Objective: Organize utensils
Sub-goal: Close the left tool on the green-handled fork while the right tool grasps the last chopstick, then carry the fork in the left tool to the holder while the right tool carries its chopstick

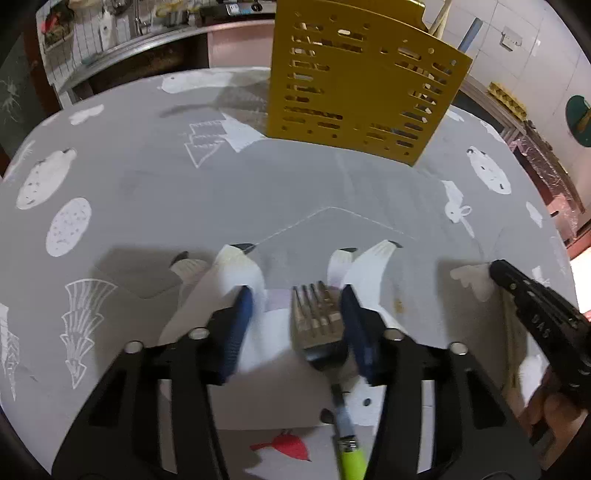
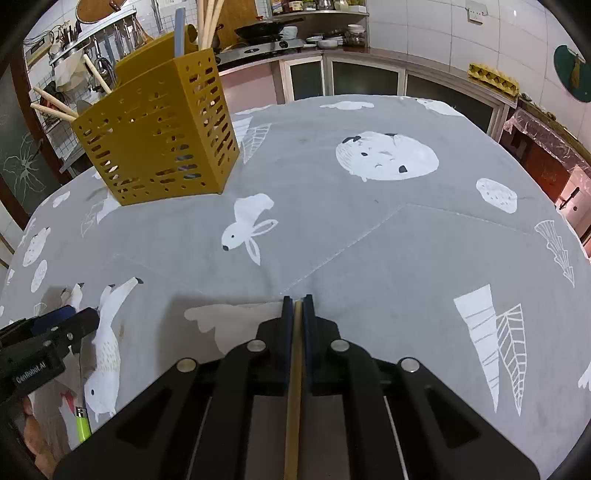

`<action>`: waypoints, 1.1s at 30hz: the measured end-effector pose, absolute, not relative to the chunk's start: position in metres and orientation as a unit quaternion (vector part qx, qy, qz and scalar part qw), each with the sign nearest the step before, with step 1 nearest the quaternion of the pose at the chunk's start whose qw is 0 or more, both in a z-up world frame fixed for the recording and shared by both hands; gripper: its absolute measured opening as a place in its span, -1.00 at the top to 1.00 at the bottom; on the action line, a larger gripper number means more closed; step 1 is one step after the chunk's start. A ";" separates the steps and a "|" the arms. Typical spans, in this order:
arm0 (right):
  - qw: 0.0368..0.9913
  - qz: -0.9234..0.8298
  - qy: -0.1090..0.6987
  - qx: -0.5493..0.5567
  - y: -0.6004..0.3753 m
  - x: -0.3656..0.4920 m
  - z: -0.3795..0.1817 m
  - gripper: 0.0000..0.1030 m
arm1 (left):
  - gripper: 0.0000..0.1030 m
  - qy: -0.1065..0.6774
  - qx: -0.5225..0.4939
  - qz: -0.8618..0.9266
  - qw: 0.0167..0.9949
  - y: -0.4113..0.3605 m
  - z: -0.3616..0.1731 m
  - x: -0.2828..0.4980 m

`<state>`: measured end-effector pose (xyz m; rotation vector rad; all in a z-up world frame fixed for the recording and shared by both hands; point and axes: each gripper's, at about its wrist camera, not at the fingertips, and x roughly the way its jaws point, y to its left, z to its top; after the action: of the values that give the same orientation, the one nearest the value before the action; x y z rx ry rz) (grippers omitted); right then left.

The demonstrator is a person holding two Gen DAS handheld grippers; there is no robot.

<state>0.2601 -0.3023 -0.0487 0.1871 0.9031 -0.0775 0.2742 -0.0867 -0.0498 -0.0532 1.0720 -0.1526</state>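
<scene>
fork (image 1: 317,314) tines pointing forward between open left claw (image 1: 297,306) fingers

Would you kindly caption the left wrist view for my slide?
Left gripper open around a green-handled fork on the grey tablecloth, yellow utensil holder beyond.

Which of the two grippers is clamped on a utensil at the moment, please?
The right gripper, shut on a wooden chopstick; the left gripper is open around the fork.

Grey tablecloth (image 2: 369,229) printed with white rabbits (image 2: 247,229), carrots (image 2: 480,332) and round animal faces (image 2: 386,157). Behind it, a kitchen counter (image 2: 332,50) bearing a stove (image 2: 266,46) and dishes; white tiled wall (image 2: 424,29); yellow egg carton (image 2: 493,79).
</scene>
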 end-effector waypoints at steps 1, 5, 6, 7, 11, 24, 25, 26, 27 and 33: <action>0.895 -0.037 0.435 0.092 -0.303 0.260 -0.049 0.89 | 0.28 0.514 -0.025 -0.075 0.854 -0.087 -0.050 0.275; 0.896 -0.038 0.432 0.093 -0.304 0.258 -0.048 0.89 | 0.52 0.527 -0.009 -0.084 0.846 -0.096 -0.048 0.278; 0.897 -0.039 0.431 0.094 -0.305 0.258 -0.047 0.89 | 0.53 0.529 -0.005 -0.083 0.845 -0.097 -0.048 0.279; 0.897 -0.040 0.430 0.095 -0.306 0.258 -0.047 0.89 | 0.53 0.530 -0.005 -0.086 0.844 -0.098 -0.048 0.279; 0.900 -0.045 0.423 0.099 -0.309 0.254 -0.044 0.89 | 0.55 0.525 -0.014 -0.100 0.845 -0.100 -0.046 0.279; 0.927 -0.038 0.360 0.100 -0.303 0.236 -0.010 0.89 | 0.60 0.425 -0.036 -0.107 0.898 -0.079 0.007 0.254; 0.929 -0.038 0.357 0.093 -0.302 0.235 -0.007 0.89 | 0.60 0.418 -0.036 -0.107 0.901 -0.076 0.012 0.252; 0.929 -0.037 0.357 0.088 -0.300 0.235 -0.006 0.89 | 0.60 0.412 -0.036 -0.107 0.904 -0.074 0.015 0.250; 0.929 -0.036 0.359 0.083 -0.300 0.236 -0.006 0.89 | 0.61 0.407 -0.038 -0.106 0.906 -0.071 0.019 0.248; 0.919 -0.034 0.386 0.079 -0.307 0.249 -0.017 0.87 | 0.61 0.397 -0.044 -0.109 0.910 -0.058 0.032 0.243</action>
<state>0.2493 -0.3065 -0.0175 0.1629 0.7933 -0.0692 0.2430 -0.0584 0.0318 -0.0914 0.8184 -0.2237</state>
